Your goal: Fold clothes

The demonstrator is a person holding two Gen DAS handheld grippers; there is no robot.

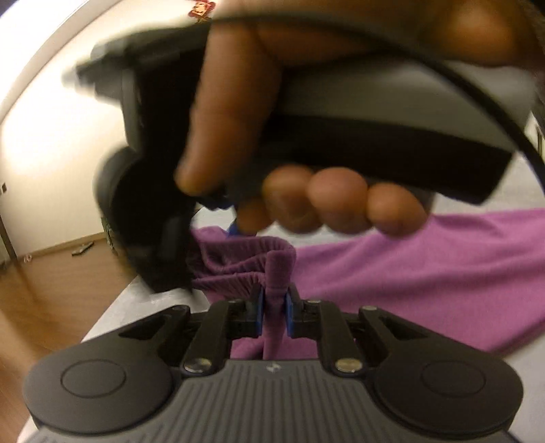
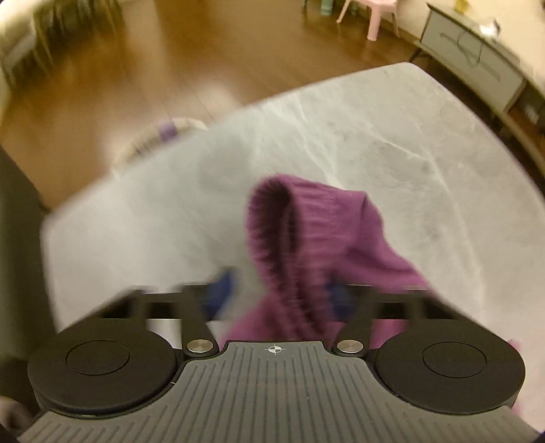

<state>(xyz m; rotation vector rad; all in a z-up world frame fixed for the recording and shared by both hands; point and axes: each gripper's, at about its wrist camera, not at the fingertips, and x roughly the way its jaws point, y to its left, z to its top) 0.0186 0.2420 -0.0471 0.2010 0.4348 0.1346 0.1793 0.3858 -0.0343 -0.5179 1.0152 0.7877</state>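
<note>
A purple garment (image 1: pixel 425 283) with a ribbed elastic band lies on the grey marble table (image 2: pixel 391 143). My left gripper (image 1: pixel 274 311) is shut on a bunched fold of the purple garment at the band. The right gripper and the hand holding it (image 1: pixel 306 136) fill the upper part of the left wrist view, just above the band. In the right wrist view, my right gripper (image 2: pixel 277 296) has its blue pads wide apart, with the garment's band (image 2: pixel 299 245) bulging between them; the view is blurred.
Wooden floor (image 2: pixel 119 68) surrounds the table. A pink plastic chair (image 2: pixel 371 17) and a grey cabinet (image 2: pixel 477 64) stand at the far right. The table's left edge (image 1: pixel 112 306) is close to my left gripper.
</note>
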